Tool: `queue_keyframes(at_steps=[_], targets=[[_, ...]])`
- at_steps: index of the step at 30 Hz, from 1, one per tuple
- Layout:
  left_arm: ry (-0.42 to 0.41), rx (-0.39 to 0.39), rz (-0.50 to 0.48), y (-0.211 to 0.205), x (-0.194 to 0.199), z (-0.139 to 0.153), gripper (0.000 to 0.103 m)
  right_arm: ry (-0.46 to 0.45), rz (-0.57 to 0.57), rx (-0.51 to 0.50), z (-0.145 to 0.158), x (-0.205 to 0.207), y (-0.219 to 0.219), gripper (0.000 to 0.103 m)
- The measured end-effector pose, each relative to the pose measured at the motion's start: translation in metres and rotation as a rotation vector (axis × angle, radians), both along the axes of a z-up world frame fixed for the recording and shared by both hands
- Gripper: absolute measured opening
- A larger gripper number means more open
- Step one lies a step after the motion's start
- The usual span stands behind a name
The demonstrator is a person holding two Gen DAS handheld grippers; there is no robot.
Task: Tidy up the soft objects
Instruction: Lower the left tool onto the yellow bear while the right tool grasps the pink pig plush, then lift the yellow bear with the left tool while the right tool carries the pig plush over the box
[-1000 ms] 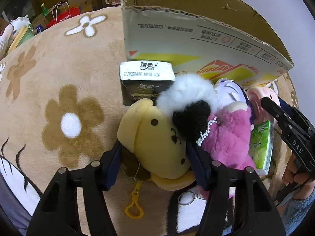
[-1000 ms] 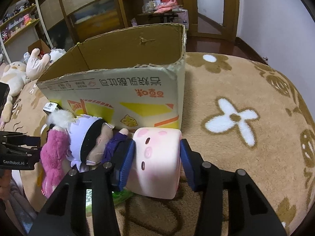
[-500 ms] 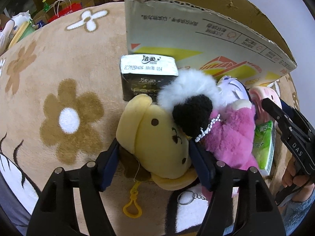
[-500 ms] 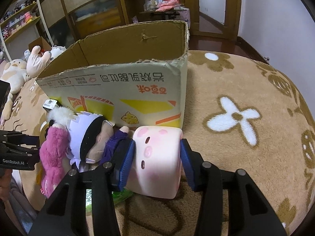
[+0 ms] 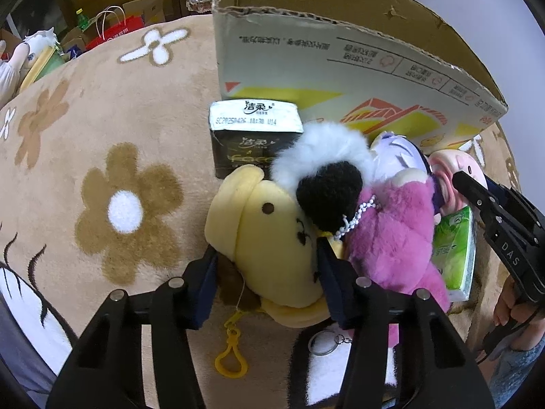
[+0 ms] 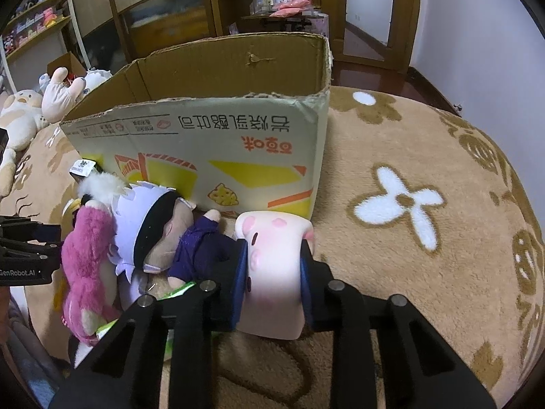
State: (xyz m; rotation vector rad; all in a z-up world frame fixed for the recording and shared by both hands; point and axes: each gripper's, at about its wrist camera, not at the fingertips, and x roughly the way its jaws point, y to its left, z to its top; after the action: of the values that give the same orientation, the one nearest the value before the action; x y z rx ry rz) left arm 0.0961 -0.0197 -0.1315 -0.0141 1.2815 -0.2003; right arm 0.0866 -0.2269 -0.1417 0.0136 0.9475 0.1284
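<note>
On the flowered rug, a heap of soft toys lies before an open cardboard box (image 5: 340, 68) (image 6: 221, 143). My left gripper (image 5: 267, 272) is closing on a yellow plush bear (image 5: 269, 238), its pads pressing into both sides. A white-and-black fluffy charm (image 5: 323, 160) and a magenta plush bear (image 5: 391, 238) (image 6: 85, 255) lean on it. My right gripper (image 6: 274, 269) is closing on a pink pig plush (image 6: 276, 248), which bulges between the pads. A doll with pale hair and purple clothes (image 6: 153, 218) lies between the magenta bear and the pig.
A black tissue pack (image 5: 255, 136) stands against the box, and a green tissue pack (image 5: 454, 259) lies under the toys. A yellow clip (image 5: 231, 364) and a key ring (image 5: 322, 342) trail on the rug. Large plush toys (image 6: 20, 119) sit far left; shelves and a doorway stand behind.
Both pairs of jaws have narrowed. The left pads now dent the yellow bear, and the right pads squeeze the pink pig thinner. Neither hand has shifted.
</note>
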Motion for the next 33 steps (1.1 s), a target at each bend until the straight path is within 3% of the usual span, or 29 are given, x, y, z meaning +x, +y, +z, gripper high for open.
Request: queue_keyframes(at_steps=[5,9,18,26,33], targets=[[-0.03,0.009,-0.005,-0.001,-0.008,0.006,0.051,-0.008,-0.021,0.023,0.005,-0.003,-0.006,0.025],[-0.078,0.061,-0.03,-0.01,-0.018,0.013,0.051,-0.038,-0.021,0.02,0.012,-0.008,-0.007,0.024],[-0.167,0.07,-0.024,-0.018,-0.039,0.043,0.051,-0.159,-0.02,0.018,0.044,-0.03,-0.003,0.024],[-0.35,0.045,-0.02,-0.021,-0.064,0.087,0.051,-0.275,-0.027,-0.01,0.074,-0.053,0.004,0.024],[-0.512,0.08,-0.029,-0.017,-0.078,0.122,0.051,-0.391,-0.06,-0.003,0.104,-0.076,0.002,0.024]])
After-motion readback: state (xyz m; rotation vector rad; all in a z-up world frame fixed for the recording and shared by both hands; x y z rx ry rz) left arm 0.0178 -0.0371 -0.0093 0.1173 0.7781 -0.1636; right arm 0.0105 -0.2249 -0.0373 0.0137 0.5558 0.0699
